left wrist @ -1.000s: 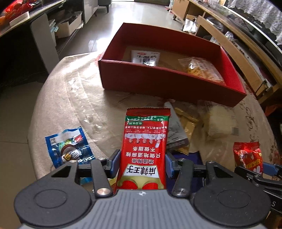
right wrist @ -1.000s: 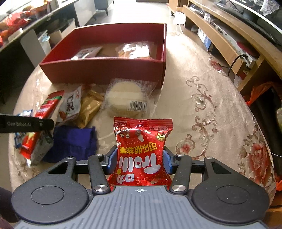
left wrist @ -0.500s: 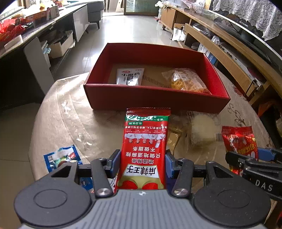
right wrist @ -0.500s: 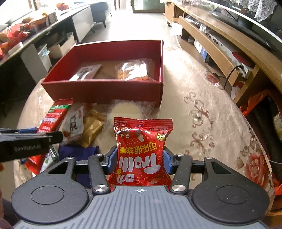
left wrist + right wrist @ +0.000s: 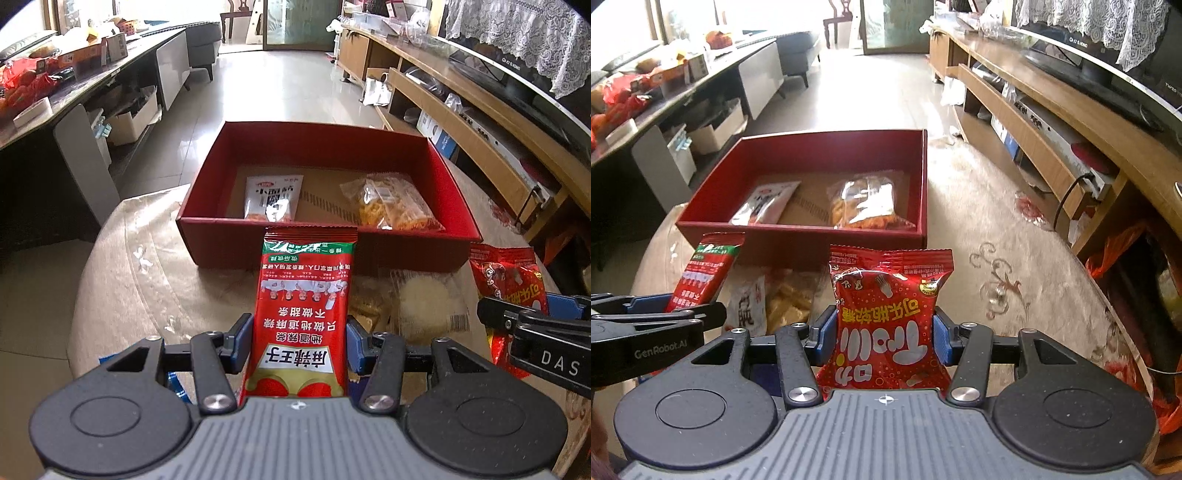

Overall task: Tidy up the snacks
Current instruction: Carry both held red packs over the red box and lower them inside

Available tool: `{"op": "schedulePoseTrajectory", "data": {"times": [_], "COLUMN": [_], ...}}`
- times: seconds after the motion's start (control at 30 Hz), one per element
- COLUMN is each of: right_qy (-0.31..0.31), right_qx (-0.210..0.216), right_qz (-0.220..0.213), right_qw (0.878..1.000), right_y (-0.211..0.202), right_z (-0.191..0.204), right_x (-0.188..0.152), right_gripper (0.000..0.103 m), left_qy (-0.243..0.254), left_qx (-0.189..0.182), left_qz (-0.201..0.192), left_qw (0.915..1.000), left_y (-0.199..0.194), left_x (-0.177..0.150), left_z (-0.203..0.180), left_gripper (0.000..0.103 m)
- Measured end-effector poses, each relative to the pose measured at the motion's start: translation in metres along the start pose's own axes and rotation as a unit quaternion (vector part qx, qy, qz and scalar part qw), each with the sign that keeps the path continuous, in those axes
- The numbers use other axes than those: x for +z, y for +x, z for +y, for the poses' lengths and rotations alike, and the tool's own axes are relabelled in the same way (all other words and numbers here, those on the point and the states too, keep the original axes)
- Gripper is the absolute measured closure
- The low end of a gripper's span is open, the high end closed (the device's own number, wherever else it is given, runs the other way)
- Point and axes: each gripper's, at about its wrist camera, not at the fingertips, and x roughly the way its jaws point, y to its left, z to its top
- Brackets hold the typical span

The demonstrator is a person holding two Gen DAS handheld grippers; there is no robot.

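Observation:
My left gripper point(image 5: 299, 341) is shut on a long red snack packet with a green top point(image 5: 304, 306), held above the table in front of the red box point(image 5: 221, 243). My right gripper point(image 5: 884, 334) is shut on a puffy red candy bag point(image 5: 888, 317), also held before the red box point(image 5: 798, 242). The box holds a white packet point(image 5: 273, 197) and a clear bag of orange snacks point(image 5: 389, 203). Each gripper shows at the edge of the other's view, the right one point(image 5: 532, 325) and the left one point(image 5: 653, 317).
Loose snacks lie on the round beige table point(image 5: 122, 280): a clear pack with a pale round cake point(image 5: 428, 302), a yellow pack point(image 5: 790, 299) and a white packet point(image 5: 748, 302). A blue packet point(image 5: 177, 384) shows under my left gripper. A TV cabinet point(image 5: 1052, 122) runs along the right.
Both grippers have lifted with their packets and tilted up, so the box sits lower and more of the room shows. The grips have not changed.

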Motion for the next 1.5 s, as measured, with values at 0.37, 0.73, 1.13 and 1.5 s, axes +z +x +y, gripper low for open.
{"op": "schedulePoseTrajectory", "data": {"times": [0.37, 0.73, 1.13, 1.5], "right_qy": [0.017, 0.024, 0.028, 0.033], "right_qx": [0.009, 0.011, 0.012, 0.022], "right_qz": [-0.026, -0.044, -0.036, -0.034], "right_qw": [0.999, 0.999, 0.999, 0.999], "right_y": [0.004, 0.014, 0.046, 0.074], "right_z": [0.002, 0.004, -0.001, 0.002], "right_x": [0.023, 0.048, 0.073, 0.09], "right_gripper": [0.044, 0.044, 0.044, 0.044], "left_qy": [0.003, 0.0, -0.004, -0.019], "left_qx": [0.005, 0.013, 0.017, 0.033], "left_qz": [-0.012, -0.027, -0.034, -0.026], "left_qw": [0.9999, 0.9996, 0.9993, 0.9989], "left_y": [0.003, 0.013, 0.038, 0.075], "left_x": [0.017, 0.047, 0.082, 0.103], "left_z": [-0.005, -0.008, -0.015, -0.012], "left_gripper": [0.054, 0.054, 0.054, 0.054]}}
